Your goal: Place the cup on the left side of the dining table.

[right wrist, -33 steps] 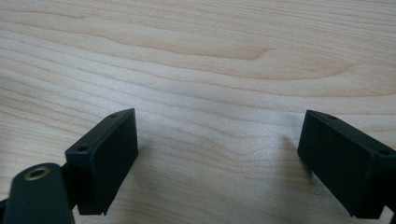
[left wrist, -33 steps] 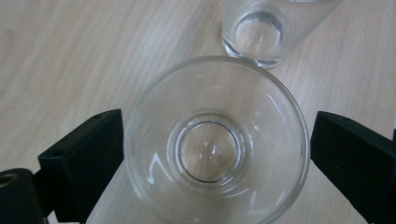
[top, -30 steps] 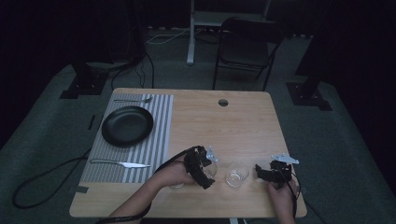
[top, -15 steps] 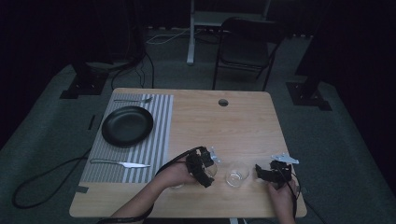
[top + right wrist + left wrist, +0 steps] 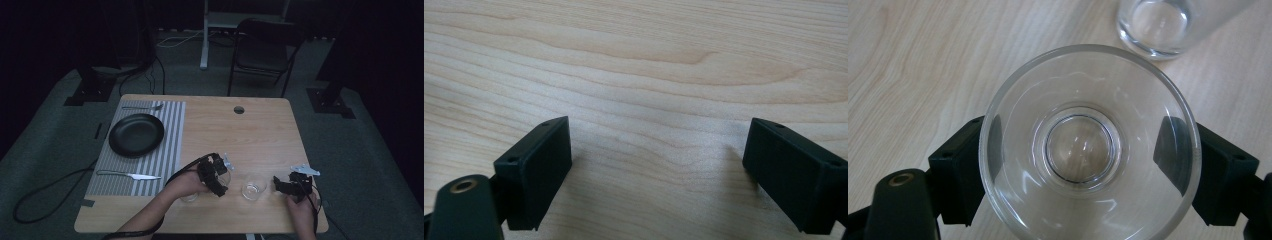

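Left gripper (image 5: 1088, 165) clamped on a clear glass (image 5: 1088, 145), black pads pressed to its sides, glass upright on the worktop (image 5: 260, 130) near its front edge. Jaws just closed around it. Second glass (image 5: 253, 188) just beside, untouched. Right gripper (image 5: 656, 165) wide open over bare wood, holding nothing. Grasp apparently done; lifting and placing, perhaps by the black plate (image 5: 136, 134), still ahead.
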Demonstrator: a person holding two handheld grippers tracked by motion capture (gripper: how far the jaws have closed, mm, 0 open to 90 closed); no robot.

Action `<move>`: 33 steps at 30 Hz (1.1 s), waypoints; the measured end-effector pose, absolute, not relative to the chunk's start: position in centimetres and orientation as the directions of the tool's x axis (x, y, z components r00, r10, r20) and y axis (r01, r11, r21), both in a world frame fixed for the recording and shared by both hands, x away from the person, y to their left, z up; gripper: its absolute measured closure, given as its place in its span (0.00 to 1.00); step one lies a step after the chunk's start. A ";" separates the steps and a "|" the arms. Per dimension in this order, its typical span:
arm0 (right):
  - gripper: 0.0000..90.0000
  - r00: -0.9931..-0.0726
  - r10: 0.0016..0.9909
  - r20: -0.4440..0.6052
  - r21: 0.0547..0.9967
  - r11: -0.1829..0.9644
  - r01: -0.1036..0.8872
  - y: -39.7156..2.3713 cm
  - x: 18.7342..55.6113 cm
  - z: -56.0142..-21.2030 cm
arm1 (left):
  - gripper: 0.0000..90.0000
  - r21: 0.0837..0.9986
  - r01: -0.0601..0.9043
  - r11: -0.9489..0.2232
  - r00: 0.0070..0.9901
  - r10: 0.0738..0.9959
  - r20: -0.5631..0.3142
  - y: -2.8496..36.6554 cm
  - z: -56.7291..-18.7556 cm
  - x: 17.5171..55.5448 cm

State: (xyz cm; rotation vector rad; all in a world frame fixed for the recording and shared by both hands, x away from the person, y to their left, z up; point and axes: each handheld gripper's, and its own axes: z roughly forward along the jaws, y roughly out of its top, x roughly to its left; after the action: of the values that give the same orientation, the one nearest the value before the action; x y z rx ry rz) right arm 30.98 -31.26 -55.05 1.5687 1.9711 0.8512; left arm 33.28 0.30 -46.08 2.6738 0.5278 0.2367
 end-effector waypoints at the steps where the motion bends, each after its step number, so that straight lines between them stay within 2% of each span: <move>1: 0.13 -0.229 0.973 0.012 0.721 0.150 0.676 -31.3 31.0 -55.0 | 0.20 0.414 0.331 -0.848 0.913 0.399 0.087 0.3 -46.0 33.4; 21: 0.13 -0.230 0.973 0.011 0.722 0.152 0.675 -31.3 31.0 -55.1 | 0.20 0.444 0.405 -0.799 0.874 0.481 0.068 1.3 -44.8 35.9; 33: 0.13 -0.230 0.973 0.011 0.721 0.151 0.676 -31.3 31.0 -55.0 | 0.20 0.458 0.457 -0.763 0.837 0.543 0.070 4.2 -43.6 37.2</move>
State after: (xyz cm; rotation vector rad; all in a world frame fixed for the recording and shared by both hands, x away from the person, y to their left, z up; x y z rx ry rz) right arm 30.98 -31.26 -55.05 1.5676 1.9711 0.8508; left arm 37.16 4.19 -43.56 2.5865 0.7421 0.2767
